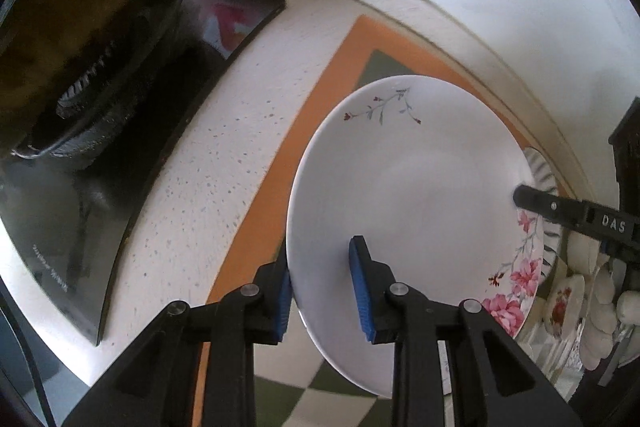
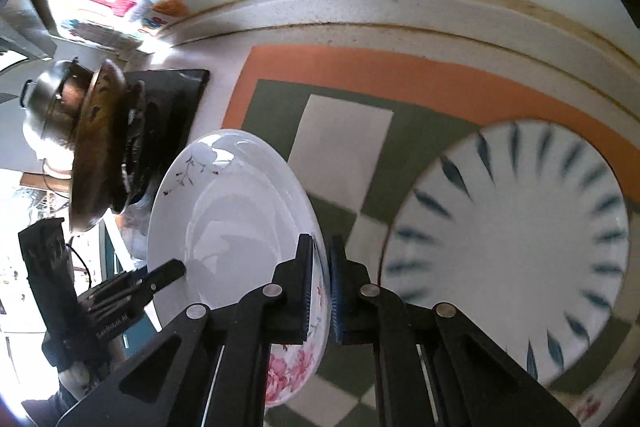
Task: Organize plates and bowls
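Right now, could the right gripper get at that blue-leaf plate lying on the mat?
Probably not yet: the right gripper is shut on the floral plate's rim, so it must let go first. Otherwise the blue-leaf plate lies uncovered beside it.

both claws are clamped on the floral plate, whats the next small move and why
Probably carry the floral plate sideways over the blue-leaf plate and lower it on top. The left claw and right claw pinch opposite rims, the plate is tilted clear of the checked mat, and stacking suits the task.
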